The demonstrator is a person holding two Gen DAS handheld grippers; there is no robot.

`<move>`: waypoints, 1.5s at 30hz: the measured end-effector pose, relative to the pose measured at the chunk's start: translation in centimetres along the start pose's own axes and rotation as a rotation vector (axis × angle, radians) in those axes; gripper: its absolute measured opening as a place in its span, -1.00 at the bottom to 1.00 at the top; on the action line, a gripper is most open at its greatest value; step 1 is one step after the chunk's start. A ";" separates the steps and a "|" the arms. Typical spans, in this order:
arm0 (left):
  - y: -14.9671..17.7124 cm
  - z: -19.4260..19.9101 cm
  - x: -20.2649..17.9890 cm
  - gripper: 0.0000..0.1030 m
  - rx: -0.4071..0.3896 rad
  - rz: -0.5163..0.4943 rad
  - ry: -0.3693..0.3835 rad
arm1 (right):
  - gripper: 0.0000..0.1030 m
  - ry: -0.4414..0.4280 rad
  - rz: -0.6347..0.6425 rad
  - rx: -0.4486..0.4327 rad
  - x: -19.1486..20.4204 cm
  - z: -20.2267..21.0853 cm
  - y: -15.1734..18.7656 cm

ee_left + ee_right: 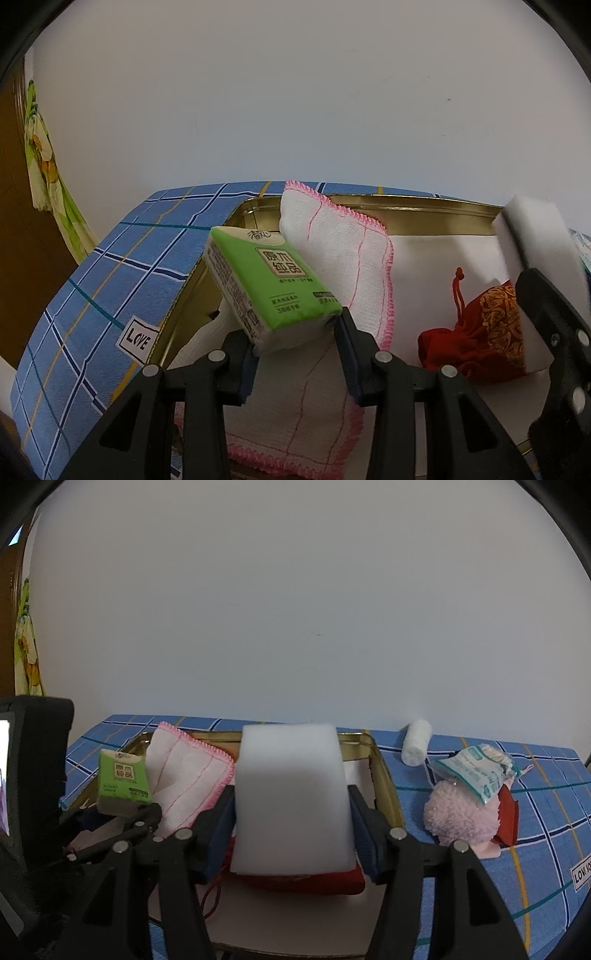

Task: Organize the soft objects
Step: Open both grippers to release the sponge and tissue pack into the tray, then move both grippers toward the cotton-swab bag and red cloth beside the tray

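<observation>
The right claw (291, 827) stands slack around the upright white sponge (291, 797) at frame centre above the tin (384, 771), while the left claw (295, 339) grips the tissue pack (266, 284).

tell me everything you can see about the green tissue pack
The green tissue pack is a small soft rectangular packet in glossy plastic wrap: green front with a beige label panel and printed characters, white sides with fine print. It is tilted, its top leaning back, lifted over the gold tin. The left gripper is shut on its lower end, one pad on each side. Behind it, a white cloth with pink stitched edging stands close against it; whether they touch is unclear.
</observation>
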State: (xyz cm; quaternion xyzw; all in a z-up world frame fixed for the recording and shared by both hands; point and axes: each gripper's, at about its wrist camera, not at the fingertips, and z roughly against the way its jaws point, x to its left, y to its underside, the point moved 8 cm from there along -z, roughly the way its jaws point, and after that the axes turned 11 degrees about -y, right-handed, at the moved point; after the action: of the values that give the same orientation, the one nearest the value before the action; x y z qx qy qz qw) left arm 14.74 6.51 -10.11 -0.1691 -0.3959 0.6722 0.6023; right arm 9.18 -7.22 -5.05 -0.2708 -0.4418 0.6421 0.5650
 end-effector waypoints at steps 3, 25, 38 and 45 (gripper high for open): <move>-0.1 0.5 -0.3 -0.17 -0.014 0.003 -0.003 | 0.50 0.010 -0.017 -0.048 -0.3 1.1 -0.3; -3.0 5.8 0.9 0.63 -0.209 0.151 0.111 | 0.80 0.169 -0.142 -0.192 -5.4 5.3 -1.0; -2.9 7.0 0.5 0.64 -0.261 0.131 0.084 | 0.81 0.271 -0.138 -0.237 -10.1 8.2 -1.8; -2.9 7.2 1.0 0.64 -0.266 0.166 0.082 | 0.80 0.334 -0.137 -0.225 -14.0 10.6 -1.0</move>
State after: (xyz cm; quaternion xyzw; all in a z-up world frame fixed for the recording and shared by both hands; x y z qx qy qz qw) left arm 11.42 4.95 -3.22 -0.3068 -0.4412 0.6539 0.5326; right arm 3.74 -23.51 -1.39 -0.4043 -0.4284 0.4949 0.6389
